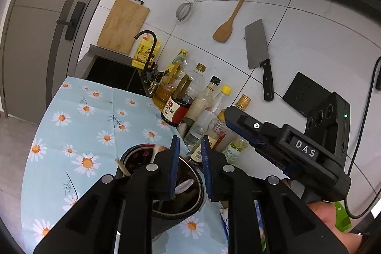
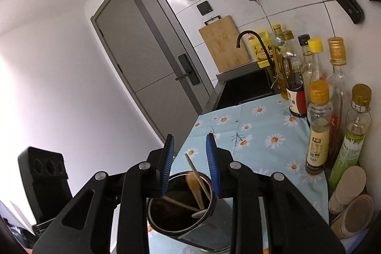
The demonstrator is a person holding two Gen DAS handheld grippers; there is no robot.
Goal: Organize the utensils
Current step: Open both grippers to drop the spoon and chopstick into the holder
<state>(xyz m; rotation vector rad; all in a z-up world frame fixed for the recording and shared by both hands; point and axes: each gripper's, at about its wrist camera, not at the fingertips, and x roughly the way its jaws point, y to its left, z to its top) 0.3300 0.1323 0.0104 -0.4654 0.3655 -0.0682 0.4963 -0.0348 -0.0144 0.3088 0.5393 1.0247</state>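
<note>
Counter: daisy-print tablecloth [image 1: 78,116] is covering the worktop, with a dark sink [image 1: 112,73] sitting at its far end and white tiles rising behind.

Holder: a dark cylindrical utensil holder [image 2: 181,213] is standing near the tablecloth's near edge, directly below both grippers.

Utensils: wooden chopsticks [image 2: 196,176] and a white spoon [image 2: 198,213] are leaning inside the holder, handles poking up past the rim.

Left gripper: the left gripper [image 1: 190,158] is hovering over the holder with its blue pads slightly apart, nothing between them.

Right gripper: the right gripper [image 2: 190,163] is hanging above the same holder, jaws parted a little wider, one chopstick showing in the gap but not being pinched.

Risk, tipping: the holder is sitting close to the cloth's near edge, so a sideways nudge from either gripper could be knocking it over and spilling the utensils.

Risk, collision: both grippers are crowding the same opening, so they could be bumping each other.

Risk, bottles: a row of bottles [image 2: 316,125] is standing just right of the holder, and a wide swing could be toppling them.

Left view only: it is showing the right gripper's body from outside and the person's hand [image 1: 333,216] holding it.

Right view only: it is showing the chopsticks clearly inside the holder and two jar lids [image 2: 352,185] at the near right.
</note>
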